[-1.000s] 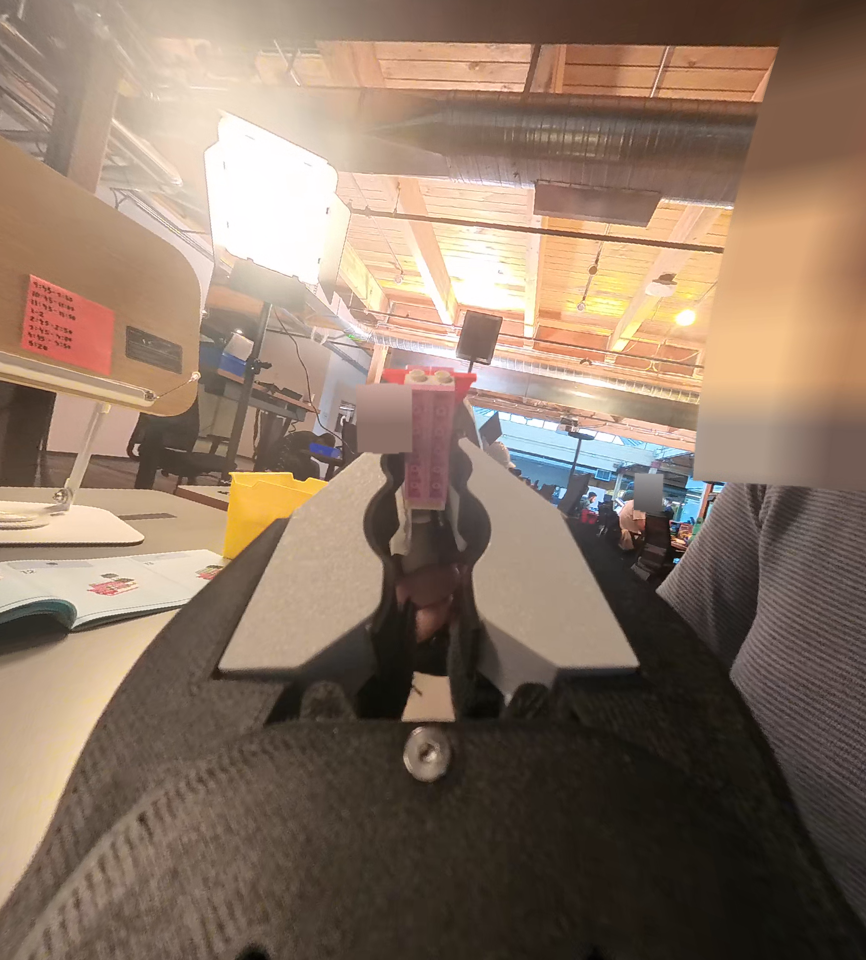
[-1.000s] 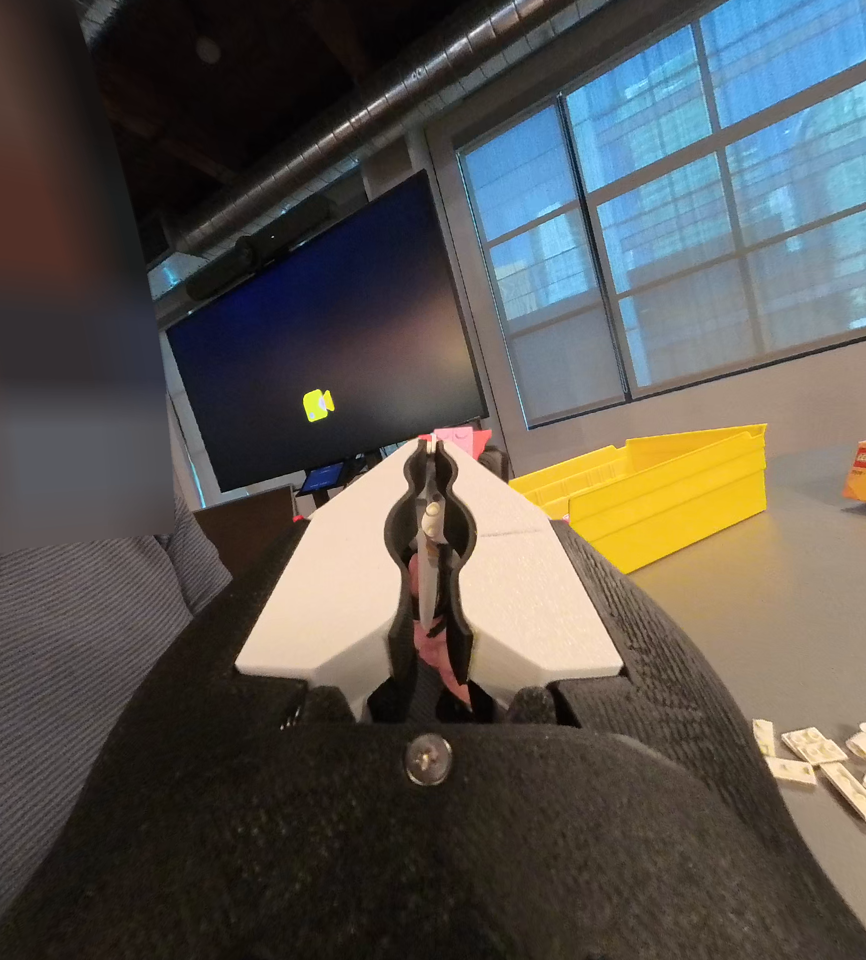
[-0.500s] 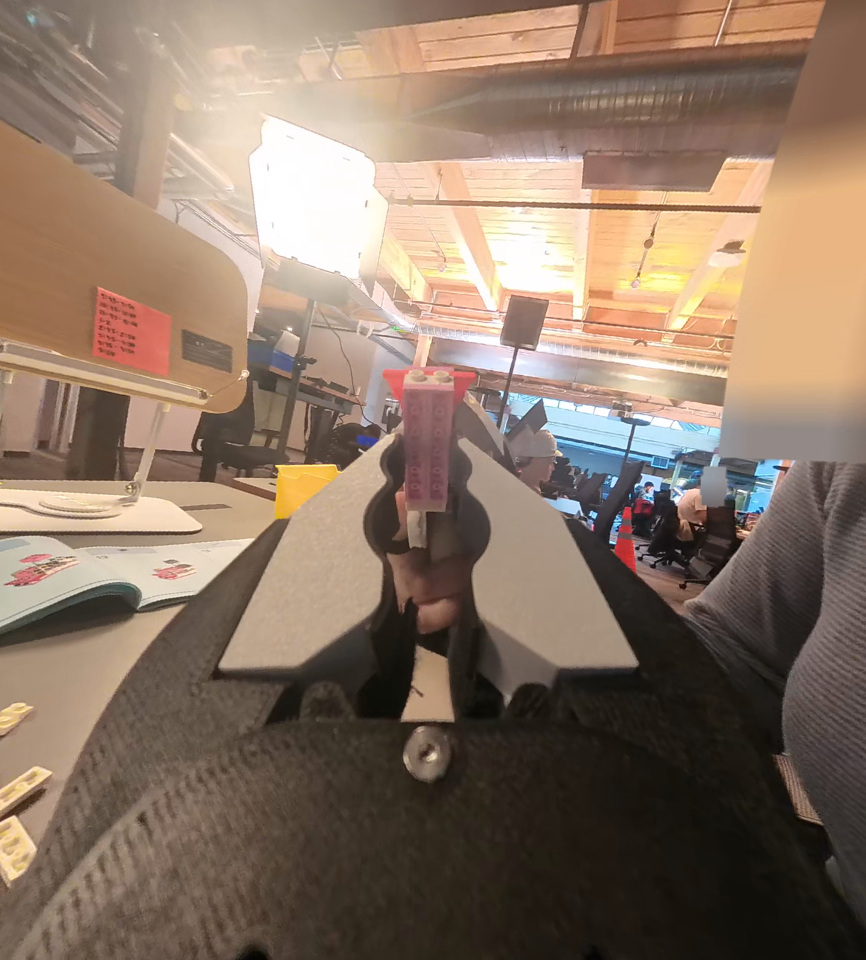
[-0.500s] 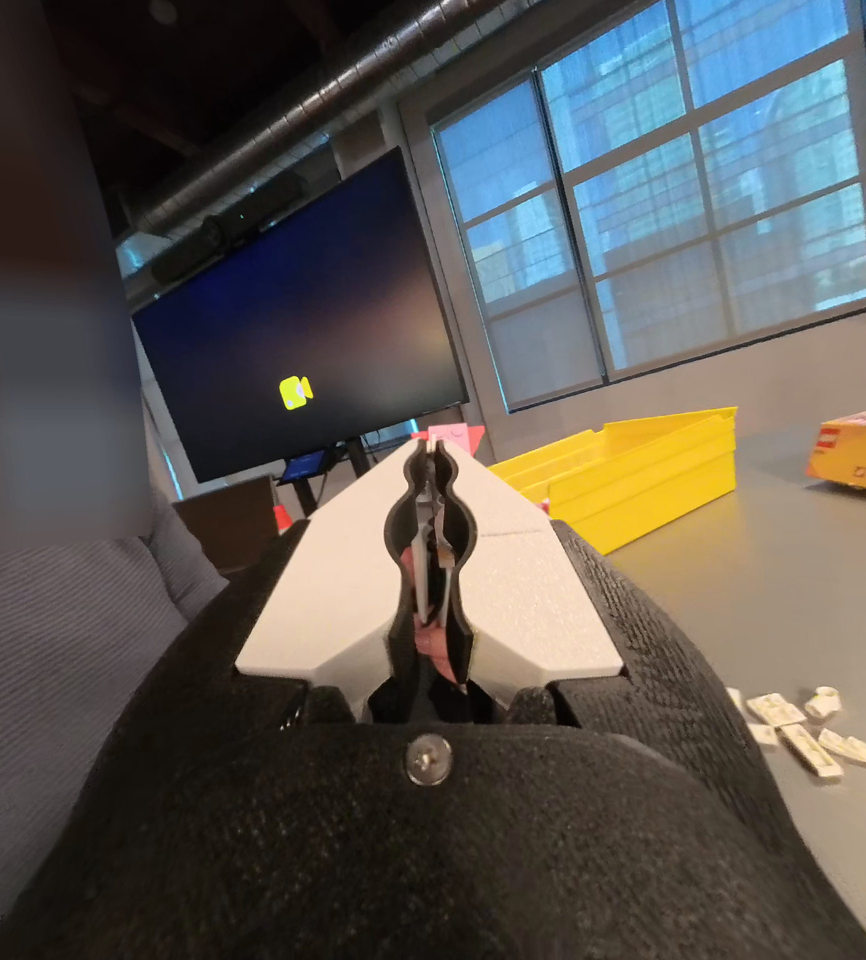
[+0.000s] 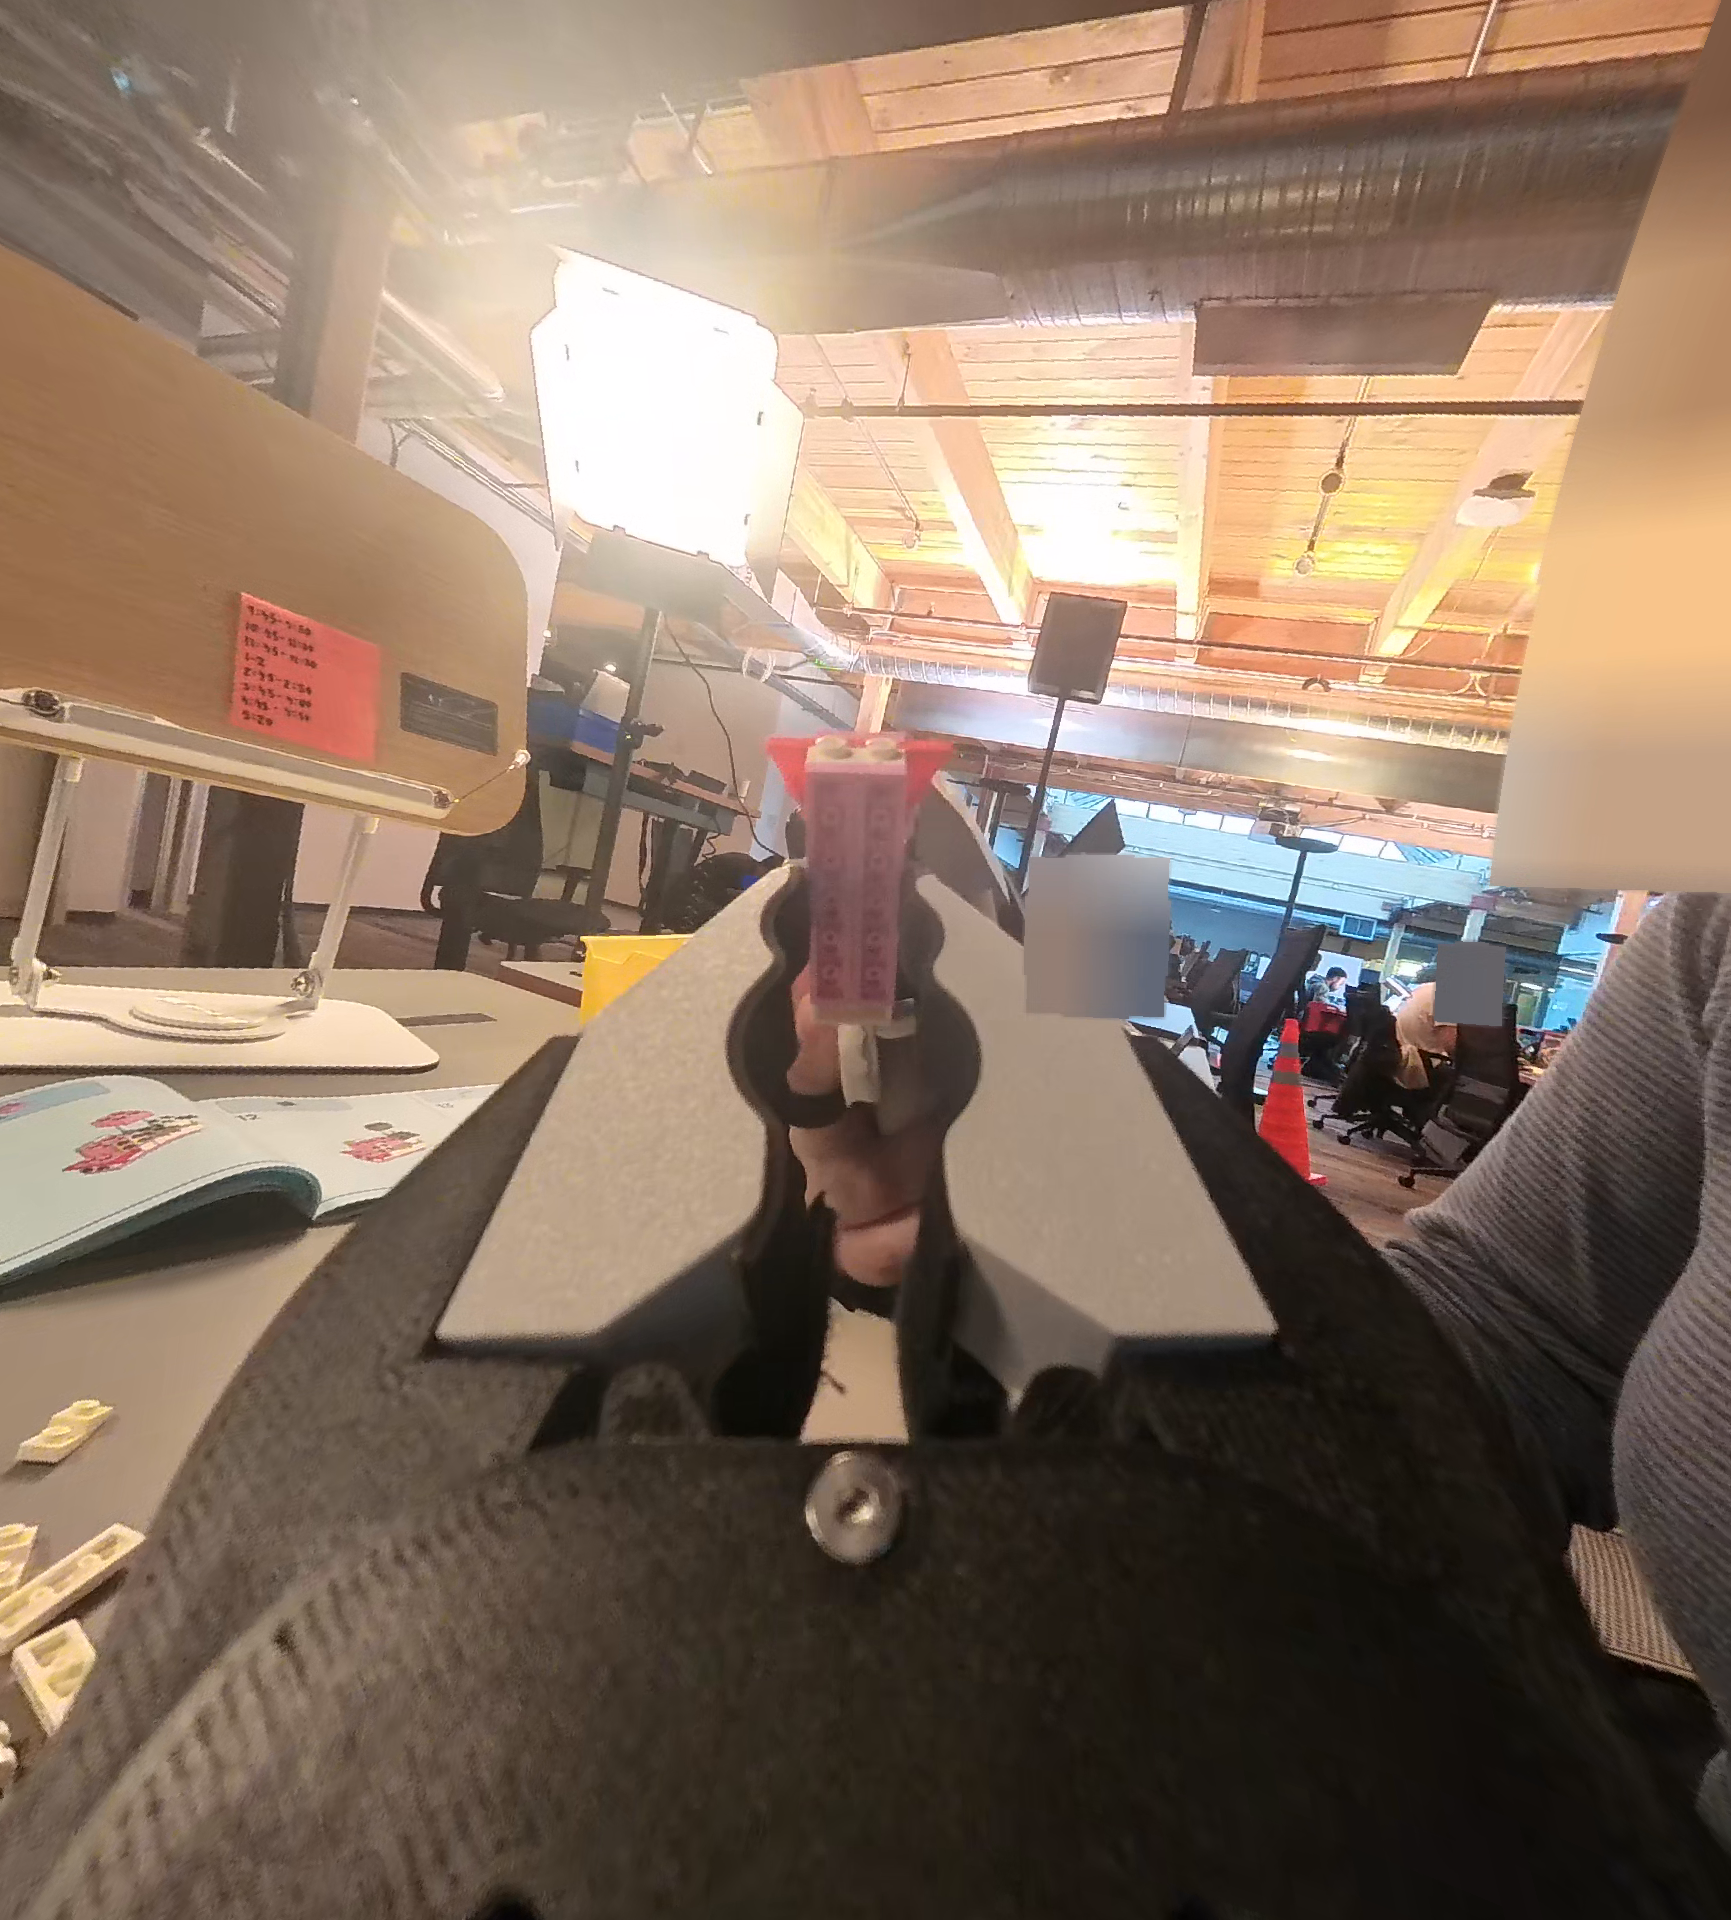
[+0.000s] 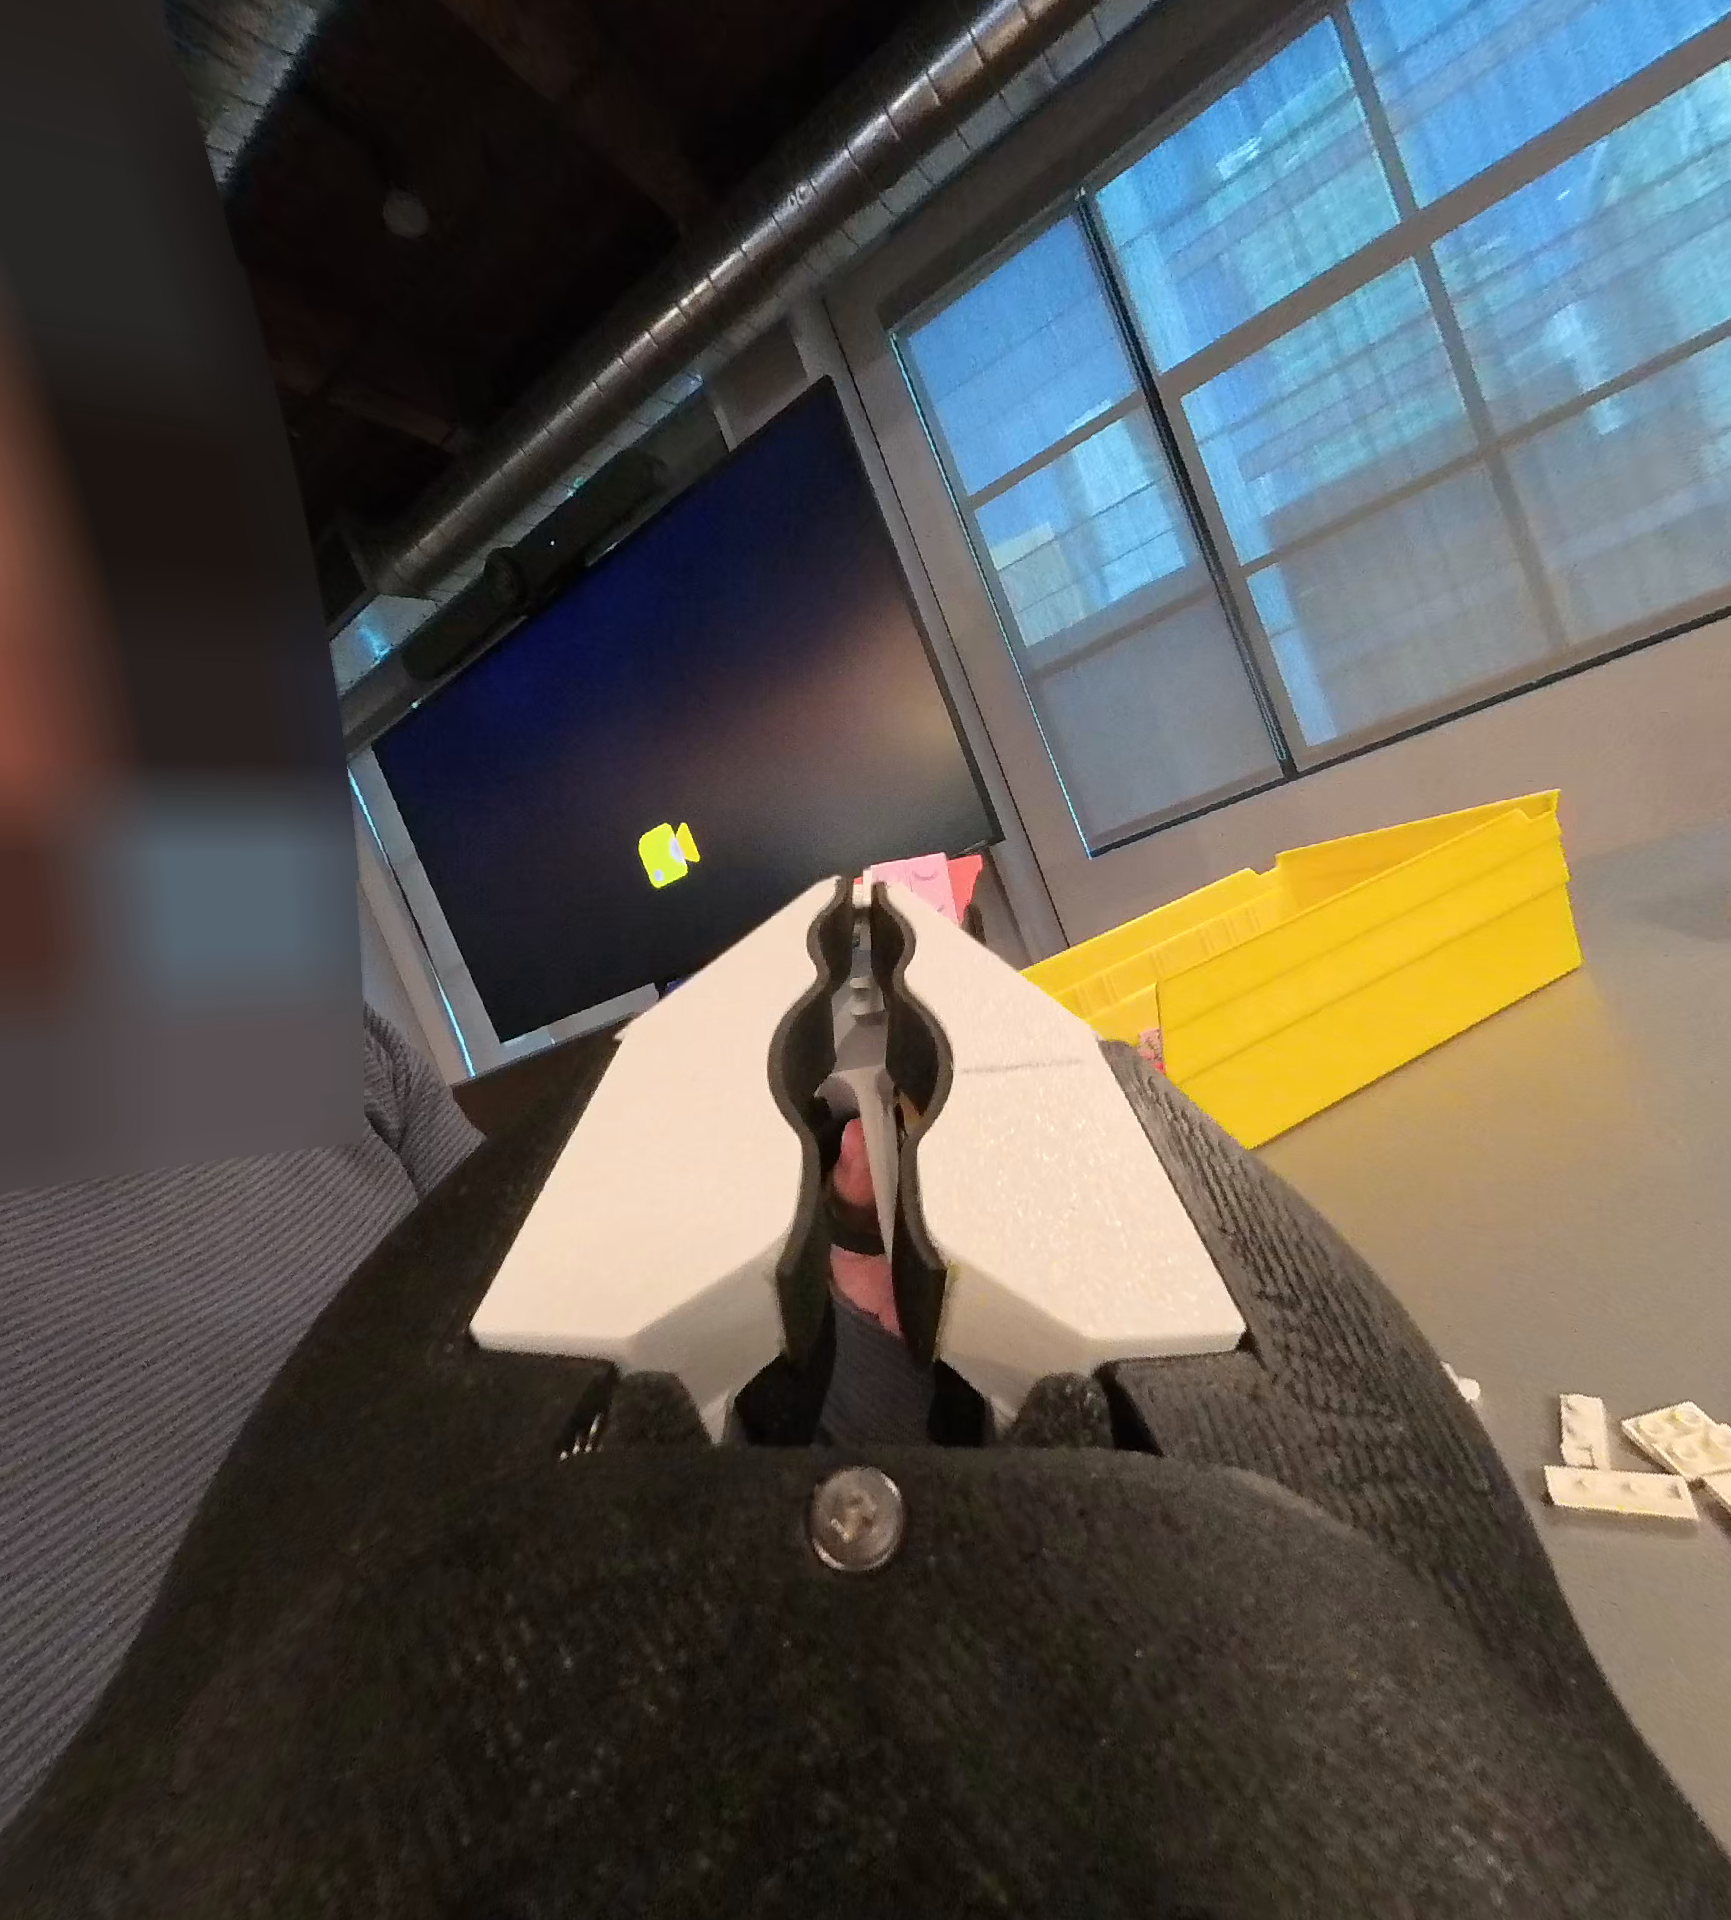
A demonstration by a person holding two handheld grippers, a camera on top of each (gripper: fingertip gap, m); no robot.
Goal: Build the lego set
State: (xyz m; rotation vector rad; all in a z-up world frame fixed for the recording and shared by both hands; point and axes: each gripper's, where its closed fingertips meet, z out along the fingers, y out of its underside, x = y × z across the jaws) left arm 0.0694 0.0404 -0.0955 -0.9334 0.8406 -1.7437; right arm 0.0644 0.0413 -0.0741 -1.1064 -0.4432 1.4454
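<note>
Jaws of left gripper pinching pink brick assembly, raised above grey desk. Right gripper pressed together on small white piece, touching that assembly.

Open-plan office: desk chairs, wall monitor, exposed ducts.

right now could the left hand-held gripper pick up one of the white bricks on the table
Probably not as it stands: the left hand-held gripper is shut on a pink brick piece, raised above the table; the white bricks lie lower left.
</note>
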